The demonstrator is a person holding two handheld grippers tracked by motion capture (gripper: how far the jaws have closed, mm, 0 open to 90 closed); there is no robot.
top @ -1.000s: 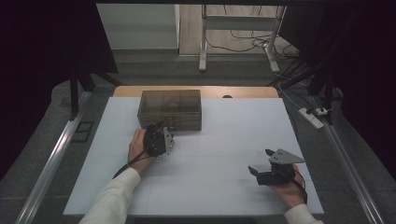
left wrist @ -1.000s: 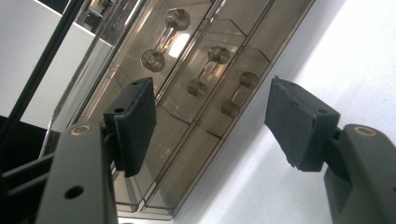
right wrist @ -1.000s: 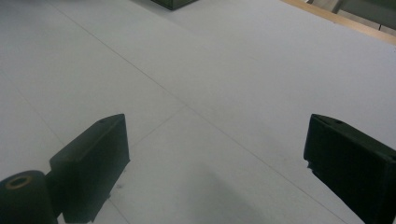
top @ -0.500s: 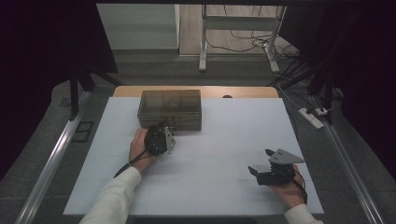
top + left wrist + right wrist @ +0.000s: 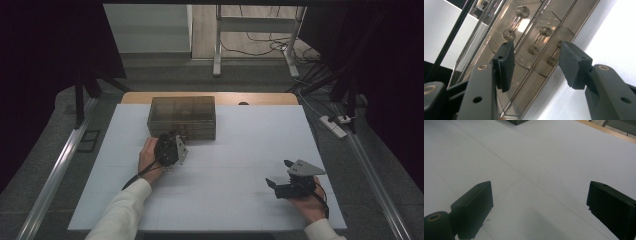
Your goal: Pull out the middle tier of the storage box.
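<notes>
Both grippers unmoved, left gripper (image 5: 176, 141) still at drawer box (image 5: 182, 116) front, jaws apart

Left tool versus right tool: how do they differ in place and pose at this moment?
The left tool sits right at the front of the smoky clear drawer box, its jaws open around the drawer knobs; the right tool rests far off at the near right of the white table. The left tool points at the box; the right tool faces bare tabletop. Both are open and hold nothing.
</notes>
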